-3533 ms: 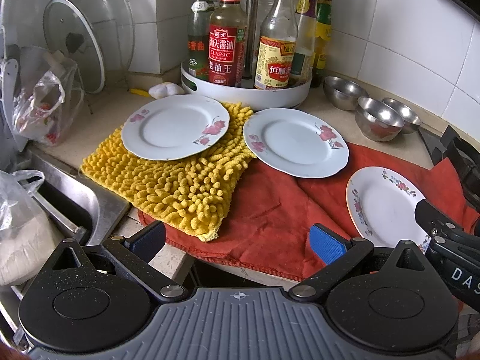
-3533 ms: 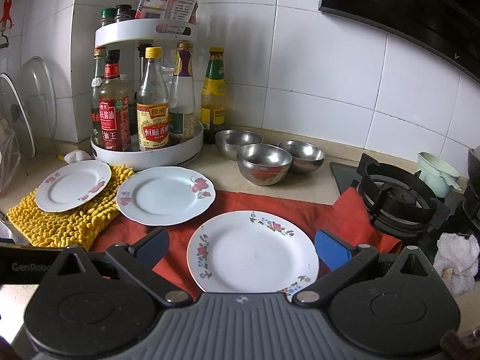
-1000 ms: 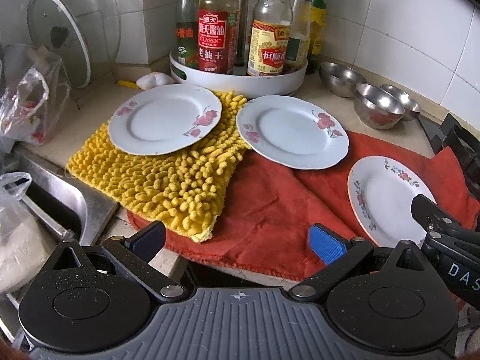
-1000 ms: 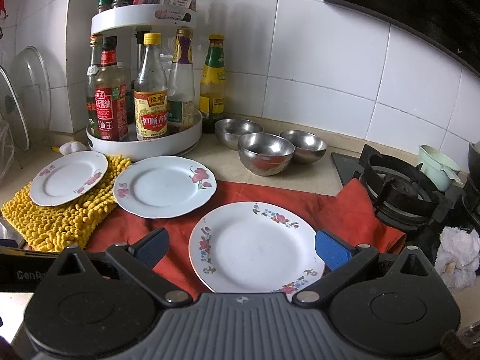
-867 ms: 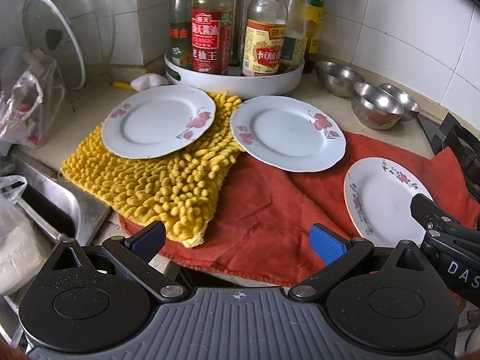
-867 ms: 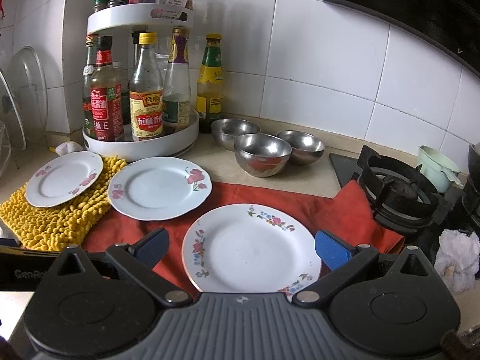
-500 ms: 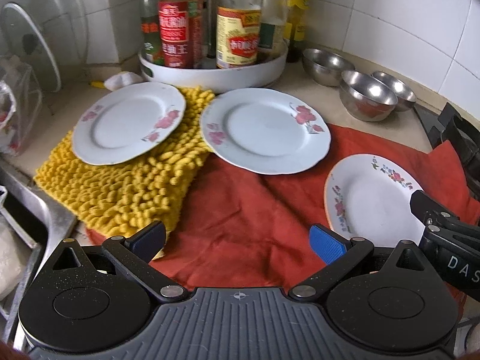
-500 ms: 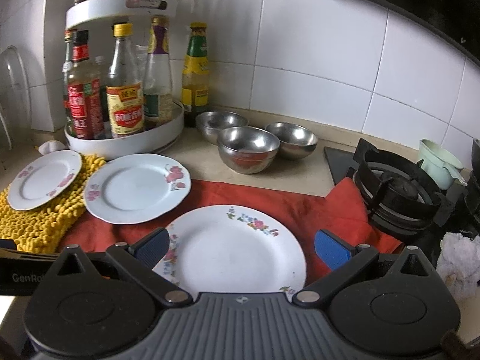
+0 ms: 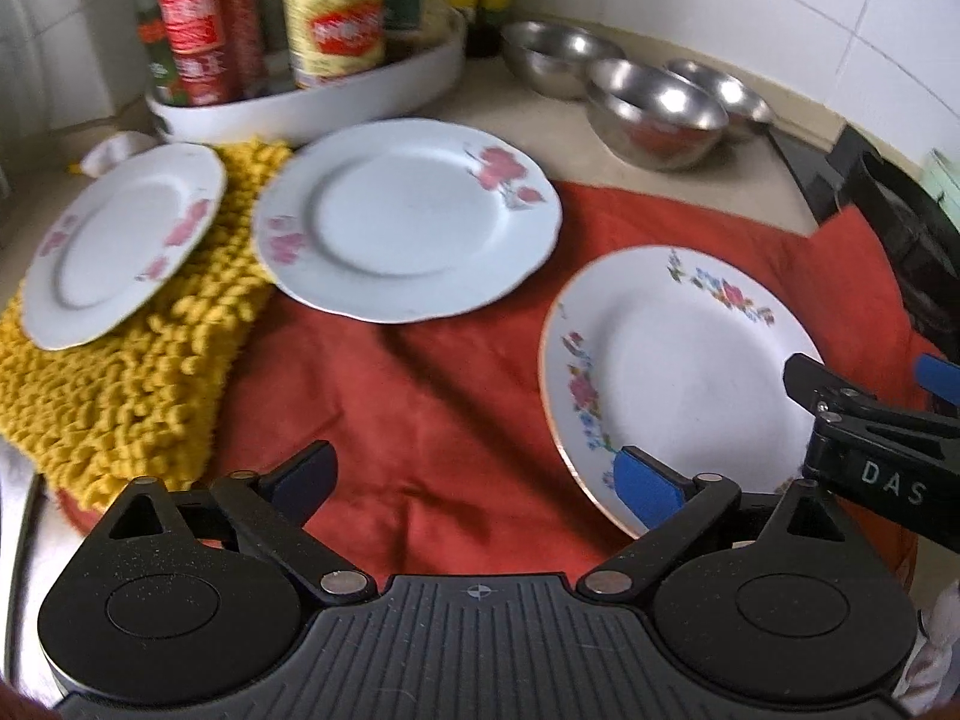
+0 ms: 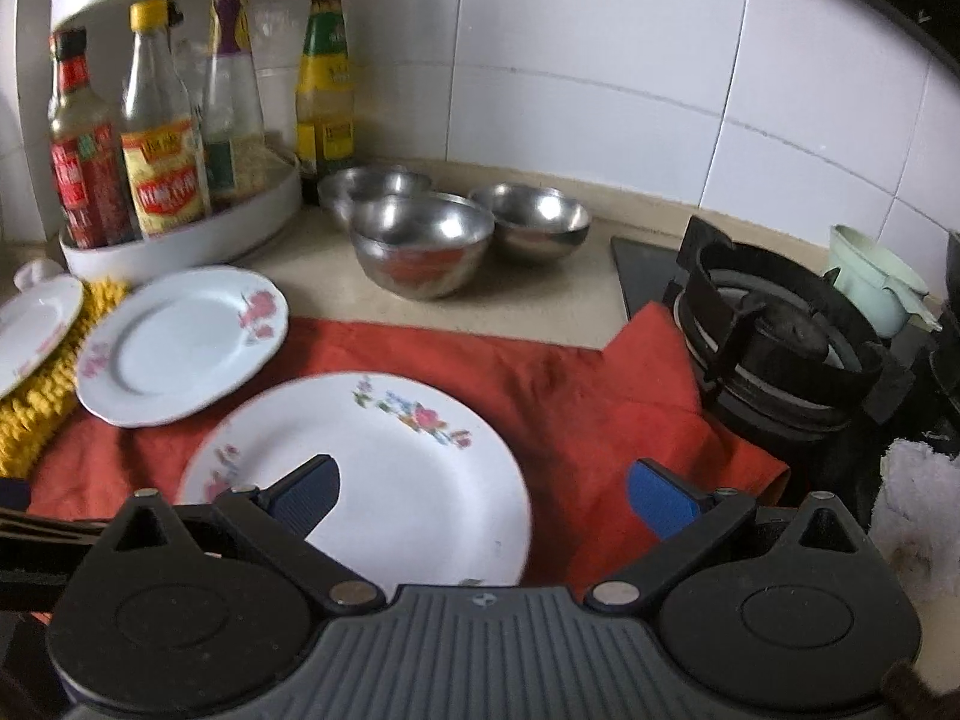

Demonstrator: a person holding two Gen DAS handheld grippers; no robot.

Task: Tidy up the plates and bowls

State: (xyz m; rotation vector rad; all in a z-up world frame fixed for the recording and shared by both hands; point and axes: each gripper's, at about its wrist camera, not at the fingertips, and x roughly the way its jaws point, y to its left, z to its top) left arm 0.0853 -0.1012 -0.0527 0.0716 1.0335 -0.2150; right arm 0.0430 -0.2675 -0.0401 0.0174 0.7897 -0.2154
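Three white flowered plates lie on the counter. The left plate rests on a yellow mat, the middle plate overlaps mat and red cloth, and the near plate lies on the cloth. Three steel bowls stand behind them. My left gripper hovers over the cloth, its jaws closing with nothing between them; its right pad overlaps the near plate's rim. Above the near plate, my right gripper is open and empty; it also shows in the left wrist view.
A white turntable of sauce bottles stands at the back left. A black gas burner sits right of the cloth, with a mint-green cup behind it and a white rag in front. A metal sink edge lies far left.
Both grippers have moved forward and down toward the plates, which now look larger. The left gripper has swung right, so its right pad now overlaps the near plate's rim.
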